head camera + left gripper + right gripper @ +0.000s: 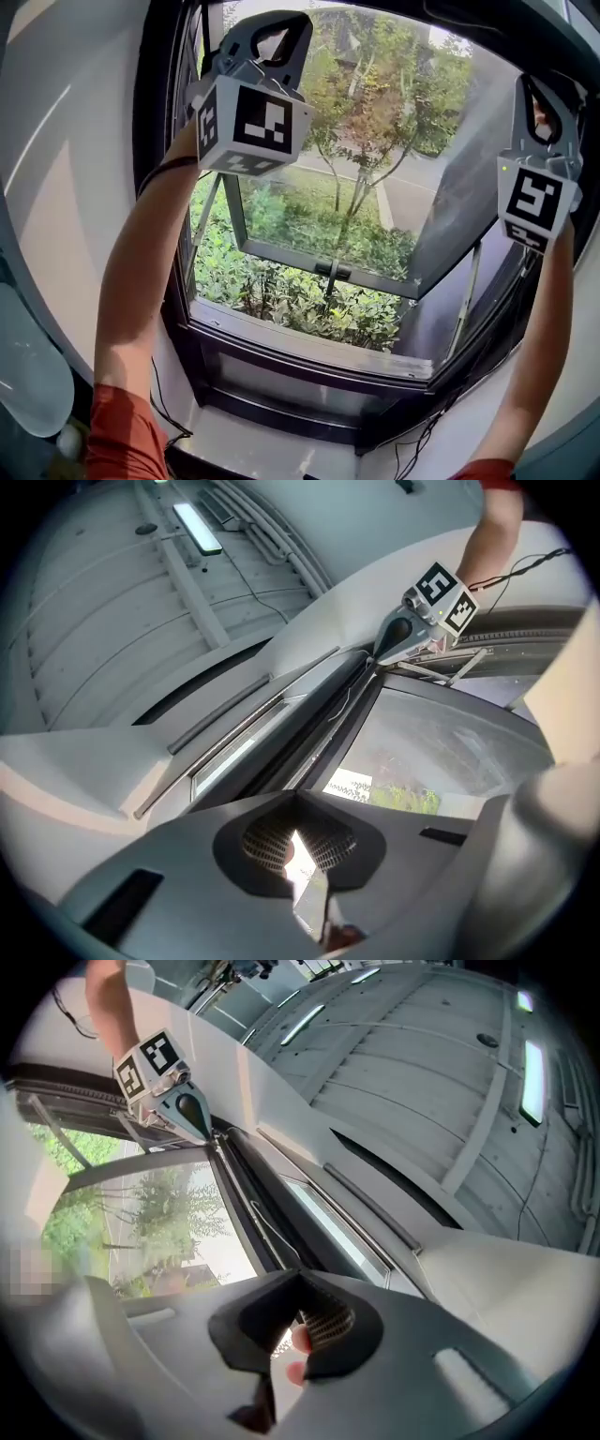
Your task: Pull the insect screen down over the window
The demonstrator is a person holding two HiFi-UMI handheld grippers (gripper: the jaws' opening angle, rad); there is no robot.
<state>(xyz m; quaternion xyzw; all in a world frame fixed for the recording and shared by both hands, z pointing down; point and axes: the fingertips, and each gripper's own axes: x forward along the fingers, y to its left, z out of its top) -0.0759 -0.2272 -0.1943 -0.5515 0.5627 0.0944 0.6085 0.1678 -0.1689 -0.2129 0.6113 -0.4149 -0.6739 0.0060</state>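
L tool (296, 803) jaws closed tip to tip, thin light slit btwn pads. R tool (300, 1279) same; pink blur btwn pads, can't ID. Both arms up, tool tips at window (309, 345) top. Insect screen: somewhere in the dark top rails (251, 1199), can't pick it out. Sash (328, 272) swung out; shrubs (281, 291), trees (375, 103) beyond. Ceiling strip lights (532, 1072) overhead.

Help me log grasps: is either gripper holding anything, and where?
Nothing visible: the left gripper and right gripper both have jaws together with nothing between them, tips up by the window frame top.
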